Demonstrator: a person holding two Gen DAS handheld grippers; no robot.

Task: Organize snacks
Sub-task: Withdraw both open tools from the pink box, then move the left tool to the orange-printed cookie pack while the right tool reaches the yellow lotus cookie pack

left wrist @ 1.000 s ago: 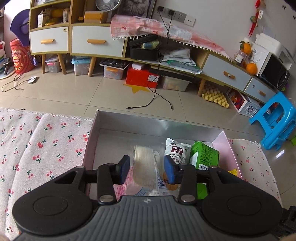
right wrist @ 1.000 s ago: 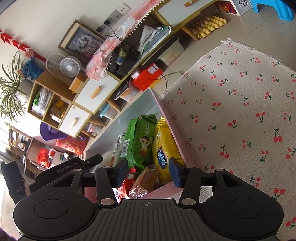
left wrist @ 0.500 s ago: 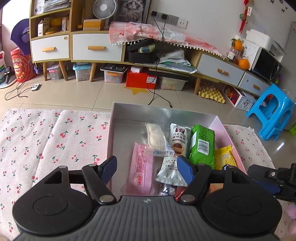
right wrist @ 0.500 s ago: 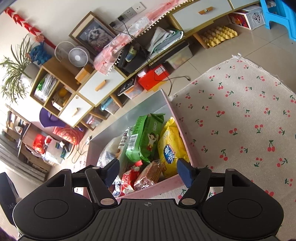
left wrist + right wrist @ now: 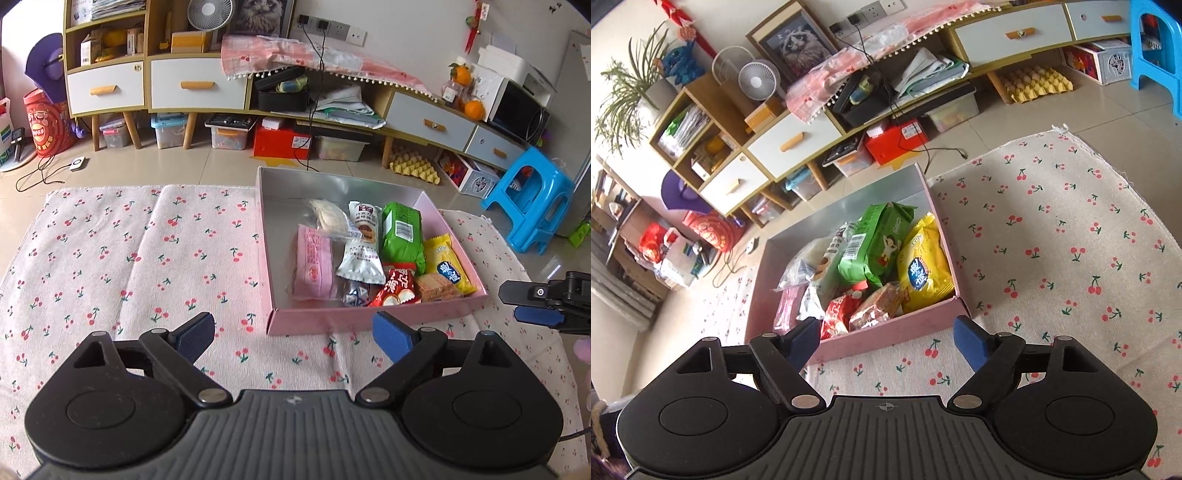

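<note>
A pink box (image 5: 369, 318) (image 5: 886, 334) with a silver inside stands on the cherry-print cloth (image 5: 147, 251) (image 5: 1052, 236). Several snack packs lie in it, among them a green pack (image 5: 400, 232) (image 5: 875, 243), a yellow bag (image 5: 448, 264) (image 5: 923, 269), a pink pack (image 5: 312, 264) and a red pack (image 5: 395, 288) (image 5: 840, 312). My left gripper (image 5: 293, 336) hovers in front of the box's near wall, jaws opening, nothing between them. My right gripper (image 5: 886, 341) hangs over the box's near right corner, jaws opening and empty; its tip (image 5: 543, 306) shows at the right edge of the left wrist view.
The cloth ends at a tiled floor (image 5: 221, 162). Beyond stand a low cabinet with drawers (image 5: 199, 88), storage bins, a red box (image 5: 282, 142), a yellow egg tray (image 5: 413, 168) and a blue stool (image 5: 532, 199). A black cable (image 5: 314, 110) trails across the floor.
Both grippers have drawn back out of the box and risen while their jaws spread wide. The snacks that lay between the fingers now rest in the box. The right gripper has rolled.
</note>
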